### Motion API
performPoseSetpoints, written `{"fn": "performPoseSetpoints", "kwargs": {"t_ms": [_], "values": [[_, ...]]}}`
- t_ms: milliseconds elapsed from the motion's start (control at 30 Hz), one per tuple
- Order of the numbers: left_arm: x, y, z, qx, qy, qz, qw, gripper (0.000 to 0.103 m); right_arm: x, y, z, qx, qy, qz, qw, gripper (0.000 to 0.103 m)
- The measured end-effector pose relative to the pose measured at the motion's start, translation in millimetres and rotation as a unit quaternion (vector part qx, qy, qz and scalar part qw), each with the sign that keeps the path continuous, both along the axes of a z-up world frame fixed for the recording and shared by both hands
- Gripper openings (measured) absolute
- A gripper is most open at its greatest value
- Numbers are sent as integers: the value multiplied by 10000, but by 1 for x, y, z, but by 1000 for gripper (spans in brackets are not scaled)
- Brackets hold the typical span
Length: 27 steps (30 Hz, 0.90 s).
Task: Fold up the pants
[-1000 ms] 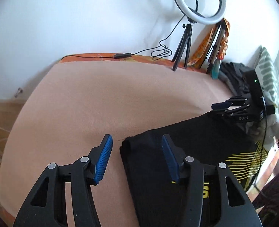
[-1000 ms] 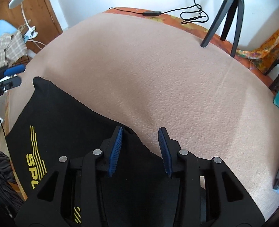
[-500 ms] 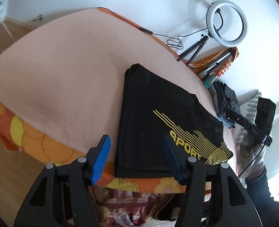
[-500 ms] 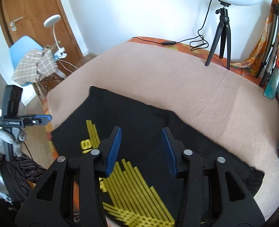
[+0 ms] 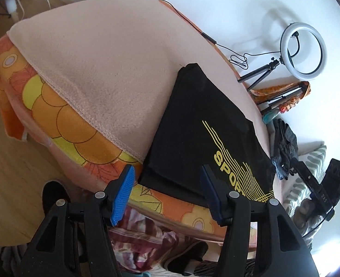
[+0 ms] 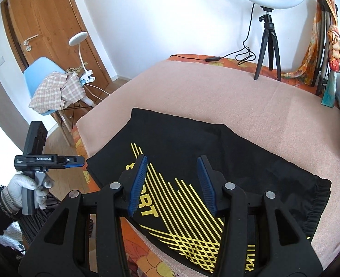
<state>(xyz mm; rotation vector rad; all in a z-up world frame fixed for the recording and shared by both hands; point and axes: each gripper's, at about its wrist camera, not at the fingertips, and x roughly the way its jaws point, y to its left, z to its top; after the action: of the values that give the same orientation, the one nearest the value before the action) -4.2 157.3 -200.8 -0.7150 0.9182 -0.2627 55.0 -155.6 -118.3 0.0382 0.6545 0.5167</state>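
The black pants (image 5: 199, 136) with a yellow SPORT print lie folded flat on the pink blanket (image 5: 105, 64), one edge at the bed's front rim. They also show in the right wrist view (image 6: 193, 152). My left gripper (image 5: 167, 194) is open and empty, held off the bed's front edge, apart from the pants. It appears in the right wrist view (image 6: 74, 159) held in a gloved hand at the left. My right gripper (image 6: 172, 184) is open and empty, raised above the printed part of the pants. It shows in the left wrist view (image 5: 289, 164) at the far right.
A ring light on a tripod (image 6: 266, 34) stands at the bed's far edge with its cable (image 6: 216, 58). Dark clothes (image 5: 285, 143) are piled at the right end. A blue chair (image 6: 45, 85) with a checked cloth, a lamp and a wooden door (image 6: 43, 23) stand at the left.
Both grippers have pulled back and up from the pants, which they were at a second ago. The pants stay folded on the blanket.
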Motion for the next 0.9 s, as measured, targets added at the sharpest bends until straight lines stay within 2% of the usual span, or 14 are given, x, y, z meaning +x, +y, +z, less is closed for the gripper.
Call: {"fn": "performPoseSetpoints", "kwargs": {"t_ms": [67,167,300,567,633,700,767,867,900], "values": [[1,1,-7,-195,81,10,9998,57,-2,-1,1,3,-30,-17,10000,48],[0,0,-7,-261,18,45,9996,58,-3,-4,2,105,-10,-49,9999,48],[3,-3,-13,-880,106,87,9960,58,-4,-7,2,194,1,-63,9998,48],[2,-24,-7,-369,-132,-2,9992,57,-8,-12,0,316,70,-67,9995,48],[-1,-23,-8,-387,-191,-15,9991,55,-8,-10,-4,208,95,-116,9997,48],[-3,-17,-11,-596,-127,24,9981,55,-9,-10,-10,95,117,-139,9998,48],[-8,-13,-11,-577,-233,113,9980,53,-9,-11,-14,-64,116,-174,9998,48],[-12,-5,-17,-958,-324,217,9946,39,-7,-20,-16,-77,147,-279,9995,48],[-12,-7,-16,-885,-360,185,9953,39,-7,-24,-16,-58,141,-331,9993,48]]}}
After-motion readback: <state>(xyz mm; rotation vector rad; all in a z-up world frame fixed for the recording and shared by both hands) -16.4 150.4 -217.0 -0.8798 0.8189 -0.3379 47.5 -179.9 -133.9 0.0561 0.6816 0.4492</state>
